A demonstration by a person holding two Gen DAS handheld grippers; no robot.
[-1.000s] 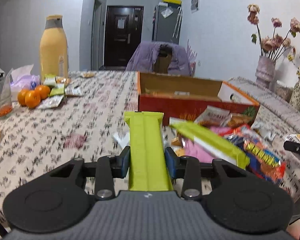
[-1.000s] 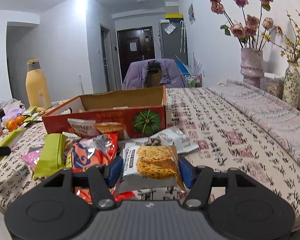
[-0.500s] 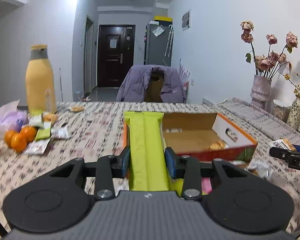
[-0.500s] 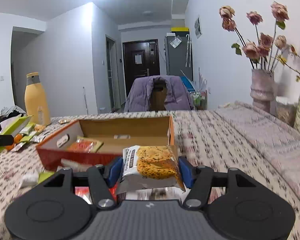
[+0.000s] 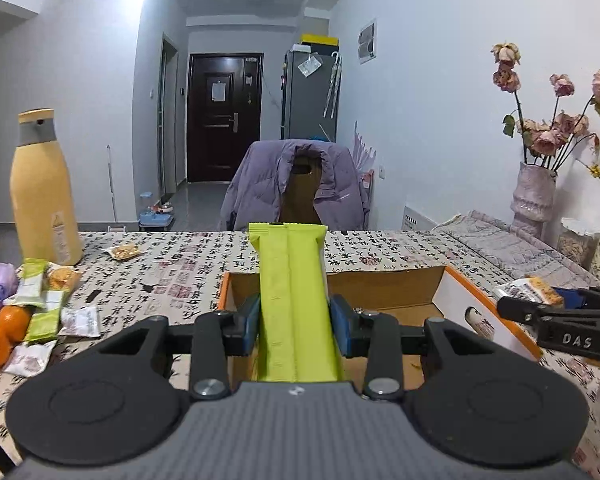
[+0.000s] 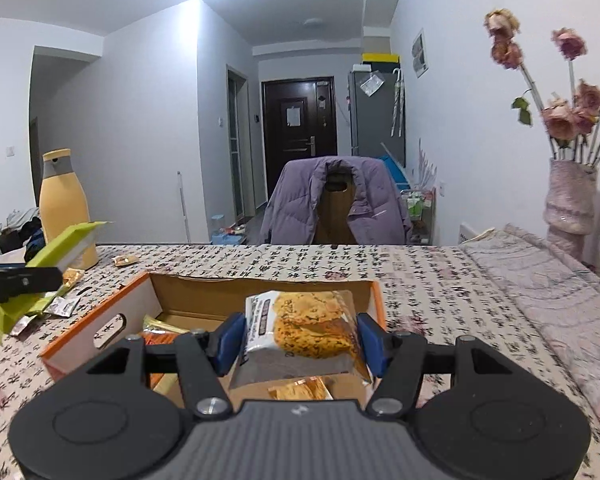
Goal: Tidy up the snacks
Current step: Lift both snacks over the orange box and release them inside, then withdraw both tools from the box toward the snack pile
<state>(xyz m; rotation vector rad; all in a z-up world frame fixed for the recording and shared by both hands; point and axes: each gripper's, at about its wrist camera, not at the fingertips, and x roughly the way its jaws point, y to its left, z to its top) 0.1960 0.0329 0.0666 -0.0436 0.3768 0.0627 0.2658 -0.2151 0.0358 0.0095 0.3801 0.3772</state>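
Pretty sure I'm working in someone's apartment, in the dining/living area. The worktop is a dining table under a patterned cloth, with a purple puffer jacket slung over the chair at the far end. Behind that there's a dark front door down a short hallway, and a grey fridge with notes stuck on it. Dried roses in a vase along the wall, mandarins and a big yellow bottle lying around. Lived-in home stuff.

The left gripper is clamped shut, pointing slightly downward. The right gripper is also clamped, angled similarly.
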